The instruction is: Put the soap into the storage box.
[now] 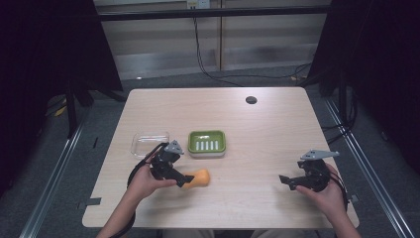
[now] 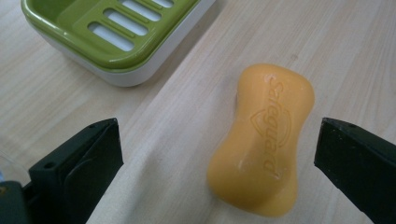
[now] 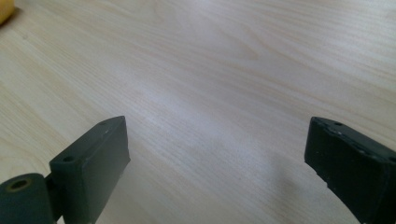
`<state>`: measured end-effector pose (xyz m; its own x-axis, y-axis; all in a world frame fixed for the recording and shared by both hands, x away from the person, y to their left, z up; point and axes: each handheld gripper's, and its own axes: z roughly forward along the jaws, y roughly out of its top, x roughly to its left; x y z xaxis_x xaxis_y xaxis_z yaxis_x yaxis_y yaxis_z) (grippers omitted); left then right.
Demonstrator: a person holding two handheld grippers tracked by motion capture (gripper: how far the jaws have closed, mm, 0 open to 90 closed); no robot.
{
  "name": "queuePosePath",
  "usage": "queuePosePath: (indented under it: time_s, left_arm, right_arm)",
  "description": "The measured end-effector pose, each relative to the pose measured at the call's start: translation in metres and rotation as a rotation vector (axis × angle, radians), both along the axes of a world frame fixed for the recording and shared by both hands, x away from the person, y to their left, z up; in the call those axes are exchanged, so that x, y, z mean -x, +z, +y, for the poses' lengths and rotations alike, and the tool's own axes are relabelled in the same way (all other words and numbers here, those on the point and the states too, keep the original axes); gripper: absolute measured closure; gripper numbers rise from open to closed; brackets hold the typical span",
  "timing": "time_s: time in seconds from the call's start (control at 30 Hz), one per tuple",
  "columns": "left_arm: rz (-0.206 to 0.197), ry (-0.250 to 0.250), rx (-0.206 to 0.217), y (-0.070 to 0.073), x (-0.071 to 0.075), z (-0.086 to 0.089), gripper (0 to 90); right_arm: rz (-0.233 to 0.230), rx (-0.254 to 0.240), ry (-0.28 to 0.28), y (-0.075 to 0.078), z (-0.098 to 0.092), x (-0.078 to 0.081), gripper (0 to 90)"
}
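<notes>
Orange soap (image 2: 261, 144) between left gripper (image 2: 215, 154) fingers (wide apart, untouched), right gripper (image 3: 217, 163) fingers spread, empty

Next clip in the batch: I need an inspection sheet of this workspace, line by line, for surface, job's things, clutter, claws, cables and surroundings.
Surface: light wood table, bare grain, with a dark round spot near the far edge.
Job's things: orange soap bar lying flat; green soap dish with slotted insert, empty, apart from the soap; clear lid beside the dish.
Clutter: nothing seen.
Claws: left claw open, soap between its jaws, no contact visible; right claw open over bare wood.
Cables: a black cable loops from the left claw along the forearm; black cables run across the floor beyond the table.
Surroundings: dark curtains on both sides, pale wall panels behind, metal rails on the floor.
</notes>
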<state>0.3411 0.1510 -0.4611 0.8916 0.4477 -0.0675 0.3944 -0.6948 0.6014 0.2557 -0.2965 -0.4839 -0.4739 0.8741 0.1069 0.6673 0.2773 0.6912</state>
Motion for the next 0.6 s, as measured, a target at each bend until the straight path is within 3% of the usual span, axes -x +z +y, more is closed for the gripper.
queuePosePath:
  time_s: [0.13,0.37,0.43,0.6]
  left_arm:
    - [-0.001,-0.027,-0.015,0.004,0.002,-0.007,1.8]
    - [0.007,-0.072,-0.091,0.005,0.002,-0.022,4.5]
    - [0.020,-0.102,-0.113,0.006,0.003,-0.027,8.1]
    - [0.027,-0.120,-0.169,0.003,0.004,-0.034,12.2]
  right_arm:
    - [-0.003,-0.008,-0.008,0.001,0.000,0.000,6.4]
    - [-0.015,0.001,-0.012,0.007,0.001,0.003,7.1]
    - [-0.004,0.003,-0.011,0.007,0.000,0.003,7.2]
    - [0.004,-0.007,-0.006,0.006,0.001,0.004,7.2]
